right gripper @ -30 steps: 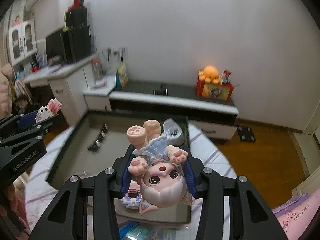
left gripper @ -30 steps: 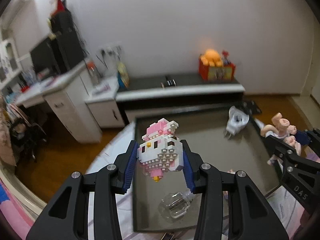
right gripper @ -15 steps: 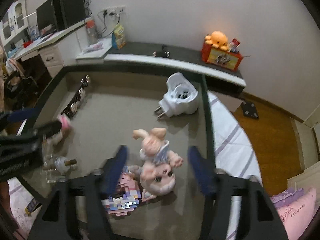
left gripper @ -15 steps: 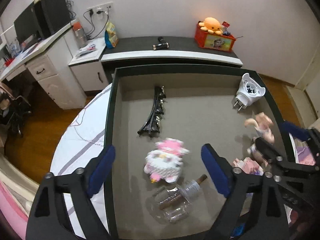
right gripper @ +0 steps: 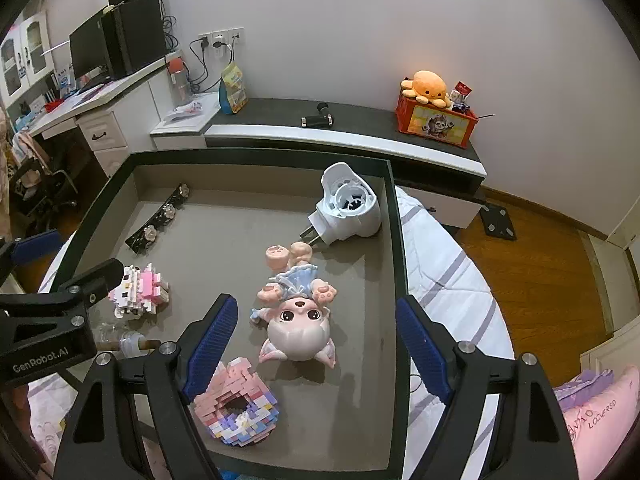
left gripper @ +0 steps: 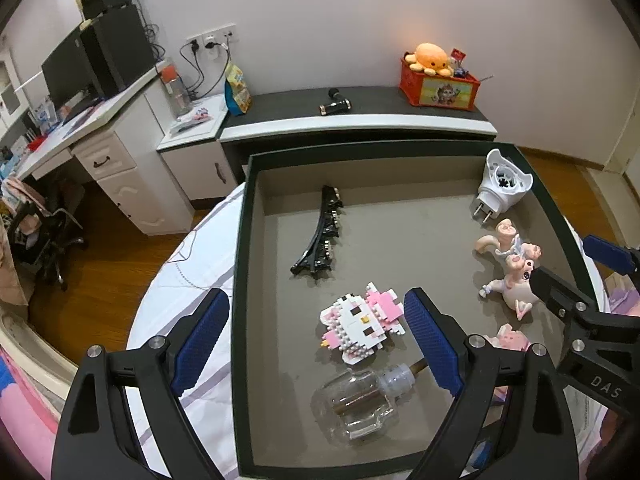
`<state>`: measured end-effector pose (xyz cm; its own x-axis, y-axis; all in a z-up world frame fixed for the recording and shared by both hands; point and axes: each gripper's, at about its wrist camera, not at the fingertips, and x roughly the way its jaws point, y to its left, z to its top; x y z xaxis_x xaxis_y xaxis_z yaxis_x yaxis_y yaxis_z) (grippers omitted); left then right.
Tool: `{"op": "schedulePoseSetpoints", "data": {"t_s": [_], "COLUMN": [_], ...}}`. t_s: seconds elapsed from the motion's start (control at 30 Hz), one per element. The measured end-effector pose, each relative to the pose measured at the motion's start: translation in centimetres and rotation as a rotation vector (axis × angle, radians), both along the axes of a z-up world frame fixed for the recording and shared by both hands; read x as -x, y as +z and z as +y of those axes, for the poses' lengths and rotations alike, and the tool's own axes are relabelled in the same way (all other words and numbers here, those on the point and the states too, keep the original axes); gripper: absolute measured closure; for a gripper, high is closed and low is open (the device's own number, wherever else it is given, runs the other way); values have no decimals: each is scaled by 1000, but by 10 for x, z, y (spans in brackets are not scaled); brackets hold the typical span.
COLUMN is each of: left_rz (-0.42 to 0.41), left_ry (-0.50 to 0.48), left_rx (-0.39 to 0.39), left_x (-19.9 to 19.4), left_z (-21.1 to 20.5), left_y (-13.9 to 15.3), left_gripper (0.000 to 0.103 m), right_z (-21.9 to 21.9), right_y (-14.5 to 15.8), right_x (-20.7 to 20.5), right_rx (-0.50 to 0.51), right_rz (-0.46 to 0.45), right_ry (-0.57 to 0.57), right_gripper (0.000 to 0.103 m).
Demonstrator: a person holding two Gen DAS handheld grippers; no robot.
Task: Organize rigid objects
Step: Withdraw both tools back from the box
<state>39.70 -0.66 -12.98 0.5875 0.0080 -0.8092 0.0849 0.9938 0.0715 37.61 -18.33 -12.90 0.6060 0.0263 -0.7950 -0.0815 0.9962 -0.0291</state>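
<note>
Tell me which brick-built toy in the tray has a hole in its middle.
The pink and purple brick ring, nearest the right gripper's left finger; the white-and-pink brick cat is solid.

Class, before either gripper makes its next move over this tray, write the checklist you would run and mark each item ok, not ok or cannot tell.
1. Left gripper jaws open, nothing held: ok.
2. Right gripper jaws open, nothing held: ok.
3. Block cat lying on the tray floor: ok.
4. Pink figurine lying in the tray, clear of both pads: ok.
5. Glass bottle touching the block cat: cannot tell.
6. Anything left outside the tray to sort: cannot tell.
</note>
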Motion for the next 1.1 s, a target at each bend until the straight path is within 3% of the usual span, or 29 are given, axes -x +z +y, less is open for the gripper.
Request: {"op": "schedulePoseSetpoints", "data": {"t_s": [0.4,0.53,0.67,1.1], "left_rz": [-110,-193,-306,-593], "left_ry": [8,11,24,14], "left_rx": [7,24,34,44], "left_x": [65,110,164,312], "left_z": [8,14,21,36], "left_y": [46,73,98,149], "left_gripper": [12,11,2,0], "right_z": [6,9,8,25], "right_y": [55,79,98,151], "right_x": [63,107,161,310], "right_rx": [-10,-14,-48,-22], "right_rz": [-122,-195,-270,-556], "right_ry": [-15,-22,-28,-3], "right_gripper": [20,20,20,14]}}
